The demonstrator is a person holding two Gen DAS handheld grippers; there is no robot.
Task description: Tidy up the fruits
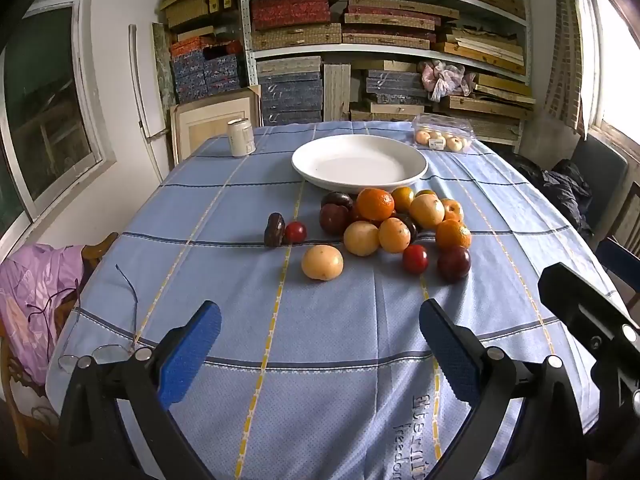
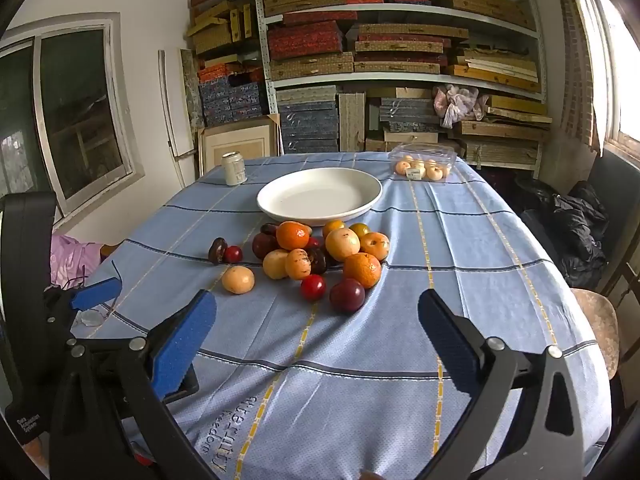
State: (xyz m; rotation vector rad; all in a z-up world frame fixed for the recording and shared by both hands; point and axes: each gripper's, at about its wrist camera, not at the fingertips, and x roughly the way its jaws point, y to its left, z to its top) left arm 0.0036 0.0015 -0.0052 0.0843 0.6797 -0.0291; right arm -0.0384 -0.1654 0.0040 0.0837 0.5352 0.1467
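Fruits (image 1: 384,224) lie well ahead of each wide-open, empty hand-held gripper (image 1: 320,344)

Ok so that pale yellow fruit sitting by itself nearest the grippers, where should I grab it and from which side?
Grip the pale yellow fruit across its widest middle, coming from the near side, above. It is round, sits apart from the pile, and the tablecloth on both flanks is bare, leaving room for the left gripper.

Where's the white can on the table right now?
The white can stands upright at the table's far left corner in both views, left of the empty white plate and well behind the fruit pile.
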